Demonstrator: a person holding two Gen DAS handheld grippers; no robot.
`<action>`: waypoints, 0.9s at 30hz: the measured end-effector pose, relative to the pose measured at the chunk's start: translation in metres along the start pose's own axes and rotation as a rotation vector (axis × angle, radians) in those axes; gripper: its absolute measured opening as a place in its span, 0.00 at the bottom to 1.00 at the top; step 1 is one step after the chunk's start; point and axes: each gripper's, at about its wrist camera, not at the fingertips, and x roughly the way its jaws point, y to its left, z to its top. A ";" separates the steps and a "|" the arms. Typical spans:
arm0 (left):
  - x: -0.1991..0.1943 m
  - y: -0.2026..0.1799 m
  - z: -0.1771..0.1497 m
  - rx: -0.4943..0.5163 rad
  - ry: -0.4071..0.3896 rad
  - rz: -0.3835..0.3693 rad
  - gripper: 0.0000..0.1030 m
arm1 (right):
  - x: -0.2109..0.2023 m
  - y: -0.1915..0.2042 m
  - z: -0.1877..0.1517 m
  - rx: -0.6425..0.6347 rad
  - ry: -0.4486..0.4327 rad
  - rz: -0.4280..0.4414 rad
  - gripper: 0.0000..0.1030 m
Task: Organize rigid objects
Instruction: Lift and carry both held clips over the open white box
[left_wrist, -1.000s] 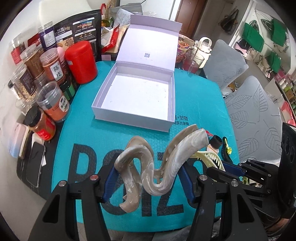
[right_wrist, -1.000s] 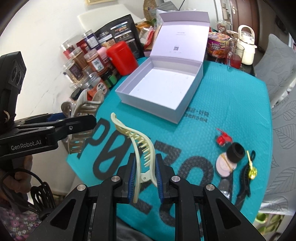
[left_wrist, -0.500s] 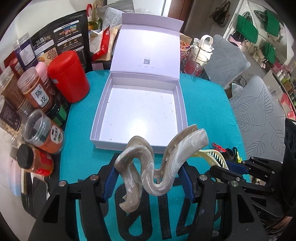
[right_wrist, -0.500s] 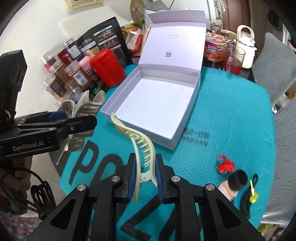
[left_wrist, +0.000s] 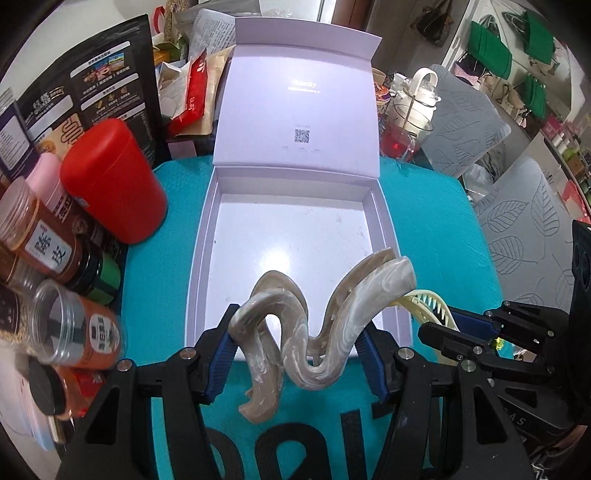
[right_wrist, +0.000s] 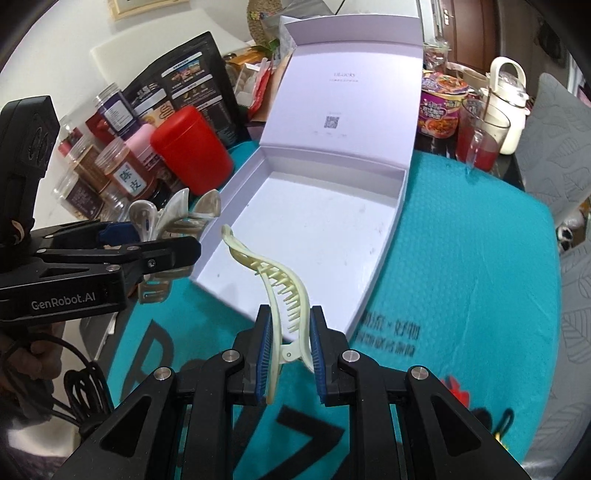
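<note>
You are mid-carry: your left claw (left_wrist: 297, 354) clamps the marbled hair clip (left_wrist: 314, 325), your right claw (right_wrist: 290, 354) pinches the cream hair clip (right_wrist: 280, 284). The open white box (right_wrist: 402, 195) lies just ahead; probably lower and release inside it.

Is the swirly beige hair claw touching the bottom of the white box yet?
Apart. The left wrist view shows the marbled beige hair claw clamped in the left gripper, held up at the near wall of the open white cardboard box.
</note>
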 end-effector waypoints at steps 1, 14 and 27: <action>0.003 0.001 0.004 0.006 -0.002 0.002 0.57 | 0.003 -0.001 0.003 -0.002 -0.003 -0.002 0.19; 0.041 0.014 0.047 0.082 -0.034 0.046 0.57 | 0.040 -0.022 0.045 0.004 -0.041 -0.030 0.19; 0.090 0.021 0.077 0.089 -0.029 0.059 0.57 | 0.079 -0.042 0.076 0.050 -0.041 -0.067 0.19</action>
